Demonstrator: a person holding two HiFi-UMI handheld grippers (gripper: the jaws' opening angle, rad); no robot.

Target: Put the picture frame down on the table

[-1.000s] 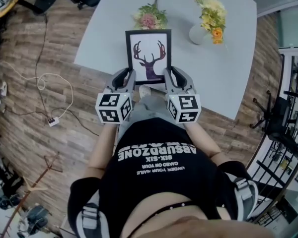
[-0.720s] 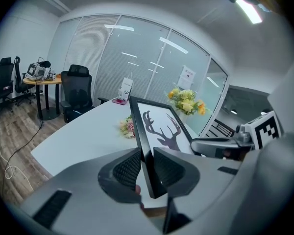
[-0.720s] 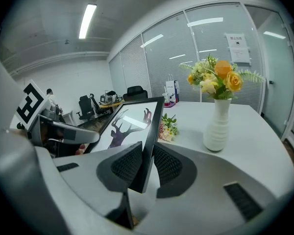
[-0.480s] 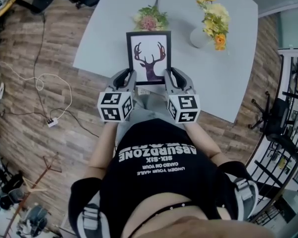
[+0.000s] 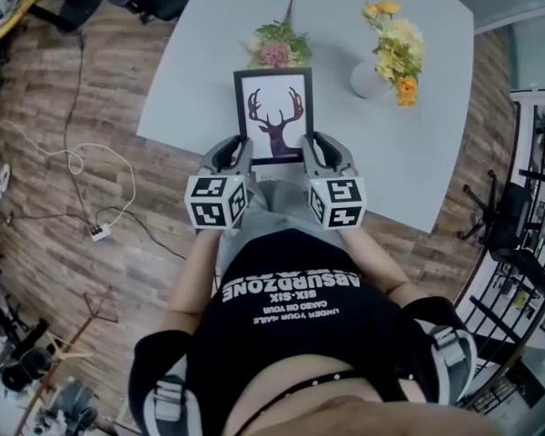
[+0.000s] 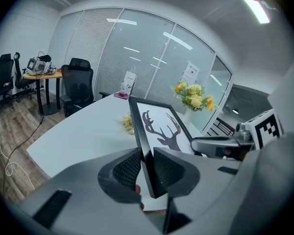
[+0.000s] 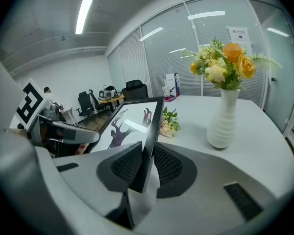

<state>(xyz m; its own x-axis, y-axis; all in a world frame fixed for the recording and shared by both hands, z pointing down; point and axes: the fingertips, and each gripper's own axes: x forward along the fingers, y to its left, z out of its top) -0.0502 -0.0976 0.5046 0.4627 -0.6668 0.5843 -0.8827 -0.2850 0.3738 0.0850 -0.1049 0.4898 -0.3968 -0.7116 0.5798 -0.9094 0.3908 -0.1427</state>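
A black picture frame (image 5: 273, 116) with a deer print is held over the near edge of the pale grey table (image 5: 209, 44). My left gripper (image 5: 238, 159) is shut on the frame's lower left edge (image 6: 143, 146), and my right gripper (image 5: 311, 157) is shut on its lower right edge (image 7: 149, 141). Both gripper views show the frame's edge pinched between the ribbed pads. The frame tilts up, print facing me. Whether its bottom edge touches the table is hidden by the grippers.
A small bunch of pink flowers (image 5: 277, 48) lies on the table just beyond the frame. A white vase with yellow and orange flowers (image 5: 381, 62) stands to the right of it. Cables (image 5: 82, 166) run over the wooden floor at left.
Both grippers and the frame have shifted slightly forward and to the right over the table. The grip on the frame is unchanged.
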